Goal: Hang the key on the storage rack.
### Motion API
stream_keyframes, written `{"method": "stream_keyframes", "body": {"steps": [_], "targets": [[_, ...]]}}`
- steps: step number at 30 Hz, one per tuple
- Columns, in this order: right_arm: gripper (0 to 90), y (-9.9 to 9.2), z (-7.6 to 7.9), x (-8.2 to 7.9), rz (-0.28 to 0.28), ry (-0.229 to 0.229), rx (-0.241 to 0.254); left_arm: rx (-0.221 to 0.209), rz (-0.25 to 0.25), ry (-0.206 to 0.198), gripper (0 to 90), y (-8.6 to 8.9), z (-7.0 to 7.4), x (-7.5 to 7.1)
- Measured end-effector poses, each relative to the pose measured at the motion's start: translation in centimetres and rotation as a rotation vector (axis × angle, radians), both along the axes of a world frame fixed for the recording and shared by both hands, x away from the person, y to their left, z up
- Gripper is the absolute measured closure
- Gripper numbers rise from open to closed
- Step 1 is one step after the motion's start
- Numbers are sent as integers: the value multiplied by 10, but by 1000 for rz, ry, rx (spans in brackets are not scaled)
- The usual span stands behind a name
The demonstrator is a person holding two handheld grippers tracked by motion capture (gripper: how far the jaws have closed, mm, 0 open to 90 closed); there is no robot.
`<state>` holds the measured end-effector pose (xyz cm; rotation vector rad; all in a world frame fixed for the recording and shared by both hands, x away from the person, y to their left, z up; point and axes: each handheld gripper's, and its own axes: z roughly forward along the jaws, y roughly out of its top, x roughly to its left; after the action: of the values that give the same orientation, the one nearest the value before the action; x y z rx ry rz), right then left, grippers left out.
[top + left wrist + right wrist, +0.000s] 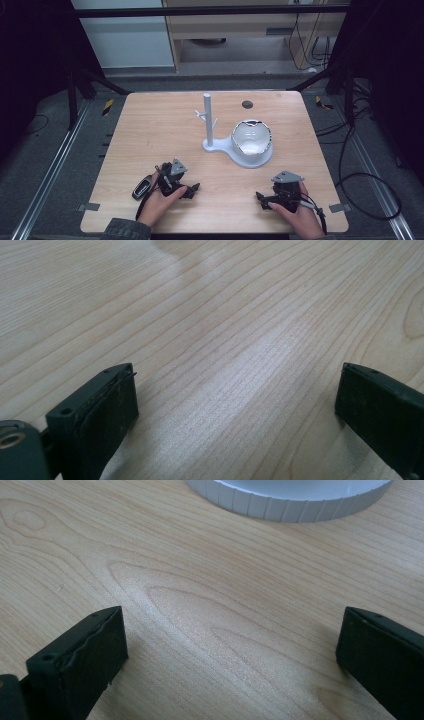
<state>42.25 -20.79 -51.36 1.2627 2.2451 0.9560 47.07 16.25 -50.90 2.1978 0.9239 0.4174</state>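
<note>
Two grippers (192, 190) (261, 197), one white stand (208, 122), one bowl (251, 137), one key fob (142, 187), one table (150, 130).

A lab or test room set up for recording is shown, not a home. A bare wooden table (150, 130) is placed inside a dark metal frame (210, 11), with braces slanting down at both sides. Grey carpet is laid on the floor, where metal rails (47, 170) are run along each side of the table and black-and-yellow tape marks (107, 106) are stuck down. Loose black cables (370, 180) are trailed over the floor at the right, and plain light-wood cabinets (250, 30) are seen behind.
</note>
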Motion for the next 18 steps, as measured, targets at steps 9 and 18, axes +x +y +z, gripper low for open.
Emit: {"method": "stream_keyframes", "body": {"steps": [9,18], "targets": [[4,0,0,0,-1,2,2,-1,0,3,24,0,0,-1],[4,0,0,0,1,-1,-1,25,-31,21,40,5,4,-1]]}}
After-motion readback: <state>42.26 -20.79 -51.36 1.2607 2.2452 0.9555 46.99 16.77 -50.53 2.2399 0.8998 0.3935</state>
